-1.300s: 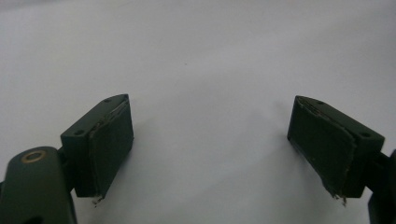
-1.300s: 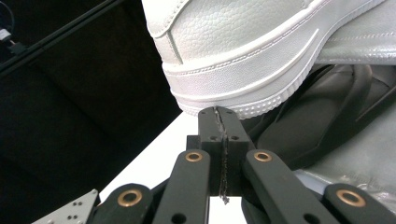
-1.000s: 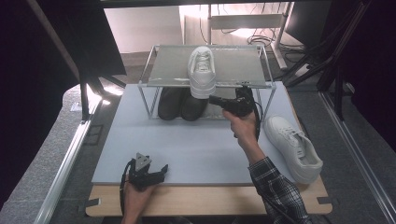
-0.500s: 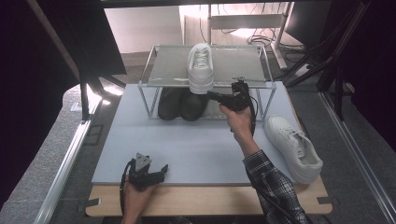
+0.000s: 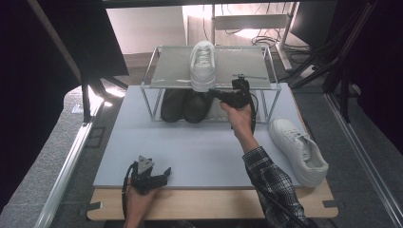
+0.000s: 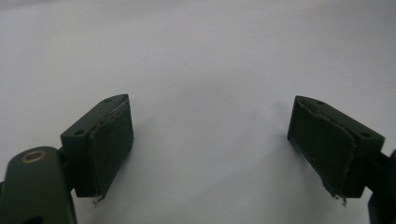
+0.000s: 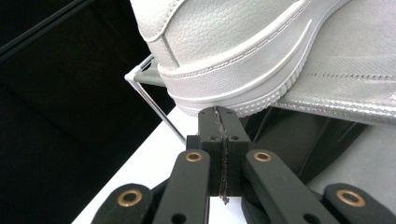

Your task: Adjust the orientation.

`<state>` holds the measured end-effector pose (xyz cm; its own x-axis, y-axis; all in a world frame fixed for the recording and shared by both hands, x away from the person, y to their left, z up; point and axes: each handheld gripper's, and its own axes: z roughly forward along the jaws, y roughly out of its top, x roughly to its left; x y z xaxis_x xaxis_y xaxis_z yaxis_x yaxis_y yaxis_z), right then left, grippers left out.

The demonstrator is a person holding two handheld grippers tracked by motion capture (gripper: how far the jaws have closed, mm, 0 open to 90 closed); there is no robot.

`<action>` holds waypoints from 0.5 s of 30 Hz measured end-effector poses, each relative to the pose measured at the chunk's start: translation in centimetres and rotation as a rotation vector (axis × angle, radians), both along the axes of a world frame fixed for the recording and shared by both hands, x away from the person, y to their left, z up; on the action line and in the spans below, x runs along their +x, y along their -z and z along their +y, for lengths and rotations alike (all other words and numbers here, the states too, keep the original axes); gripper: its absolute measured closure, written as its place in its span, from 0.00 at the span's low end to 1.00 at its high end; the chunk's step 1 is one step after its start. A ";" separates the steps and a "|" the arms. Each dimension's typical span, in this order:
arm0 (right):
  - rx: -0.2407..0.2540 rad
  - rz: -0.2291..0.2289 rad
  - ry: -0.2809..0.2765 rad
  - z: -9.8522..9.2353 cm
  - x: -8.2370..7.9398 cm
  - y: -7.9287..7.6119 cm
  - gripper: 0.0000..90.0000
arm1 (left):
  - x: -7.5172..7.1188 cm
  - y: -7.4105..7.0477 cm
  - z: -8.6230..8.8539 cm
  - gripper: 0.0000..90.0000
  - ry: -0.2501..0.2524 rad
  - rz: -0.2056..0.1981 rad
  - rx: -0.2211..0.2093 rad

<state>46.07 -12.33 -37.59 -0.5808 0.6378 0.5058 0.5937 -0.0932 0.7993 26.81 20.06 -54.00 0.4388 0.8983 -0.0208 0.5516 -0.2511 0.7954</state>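
Note:
A white sneaker (image 5: 202, 64) stands on the top shelf of a metal wire rack (image 5: 166, 66), its heel hanging over the front edge. My right gripper (image 5: 215, 91) is shut with nothing between its jaws, and its tips sit against the lower rim of that heel. In the right gripper view the closed tips (image 7: 218, 114) meet the sole edge of the sneaker (image 7: 243, 51). My left gripper (image 5: 165, 174) rests at the table's front edge. It stands open (image 6: 210, 140) over bare tabletop.
A pair of black shoes (image 5: 185, 104) sits under the rack's shelf. A second white sneaker (image 5: 297, 149) lies on the table at the right. The pale tabletop (image 5: 190, 147) spreads between the rack and the left gripper. Dark stands and cables lie beyond the rack.
My right hand has moved away from me and a little up, toward the rack, bringing the shut gripper to the sneaker's heel. The heel now sits slightly farther back. The left gripper has not moved.

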 end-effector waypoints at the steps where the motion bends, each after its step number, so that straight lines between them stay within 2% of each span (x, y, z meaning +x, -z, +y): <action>1: 0.001 0.000 0.000 0.0 0.1 0.0 1.00 | 0.0 0.0 0.0 0.16 0.000 0.000 0.000; 15: 0.005 0.004 0.011 1.1 1.4 0.2 1.00 | 0.0 0.0 0.0 0.16 0.000 0.000 0.000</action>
<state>47.48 -11.28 -37.79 -0.5719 0.6411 0.5118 0.5960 -0.1039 0.7962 26.81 20.05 -54.00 0.4386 0.8984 -0.0212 0.5519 -0.2507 0.7953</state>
